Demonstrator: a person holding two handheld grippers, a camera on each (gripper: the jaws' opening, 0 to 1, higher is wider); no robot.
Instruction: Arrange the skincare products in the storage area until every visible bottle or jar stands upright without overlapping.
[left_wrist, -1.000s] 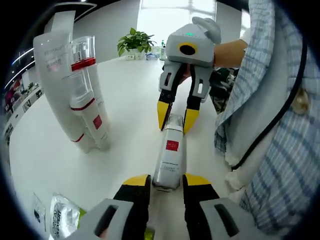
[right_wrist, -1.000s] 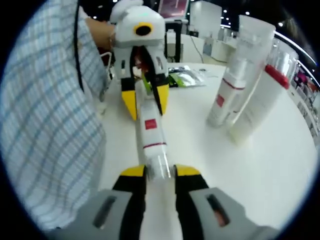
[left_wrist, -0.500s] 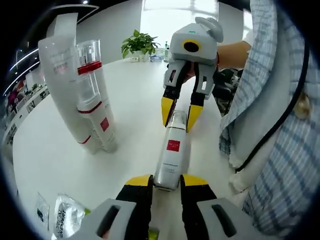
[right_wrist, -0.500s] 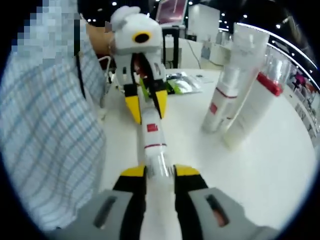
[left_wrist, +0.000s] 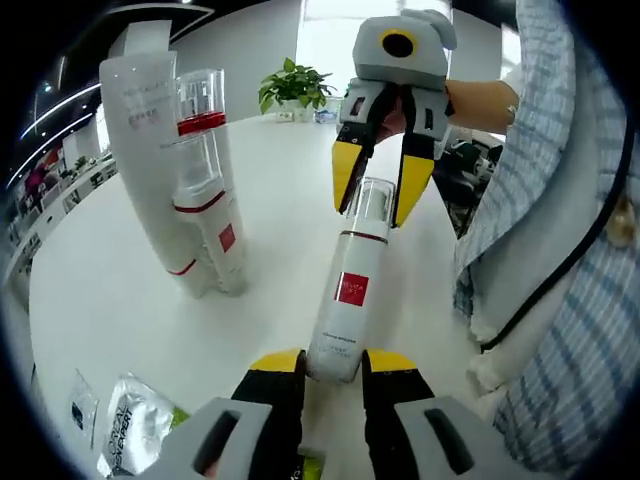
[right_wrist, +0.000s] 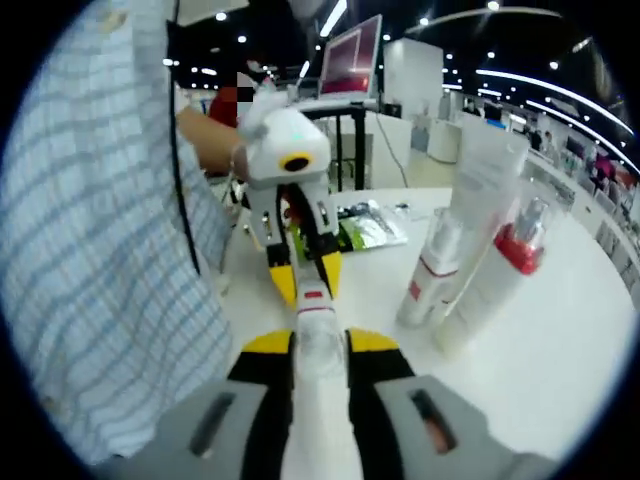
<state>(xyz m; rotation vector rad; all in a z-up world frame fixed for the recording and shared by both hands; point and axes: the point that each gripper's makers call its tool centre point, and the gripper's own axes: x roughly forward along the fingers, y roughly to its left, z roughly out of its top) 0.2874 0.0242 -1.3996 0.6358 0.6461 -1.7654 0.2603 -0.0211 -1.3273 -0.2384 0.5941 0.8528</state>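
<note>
Currently a white pump bottle (left_wrist: 352, 290) is gripped at both ends above the white bench (left_wrist: 110, 300): its base is clenched between the fingers of the left gripper (left_wrist: 333, 365), its clear cap between those of the right gripper (left_wrist: 384, 185). If one end is let go before the base sits flat, the bottle will likely topple or roll. At ten o'clock in the left gripper view, upright tubes (left_wrist: 150, 150) and bottles (left_wrist: 205, 215) crowd together; sachets (left_wrist: 135, 435) lie at seven o'clock.
</note>
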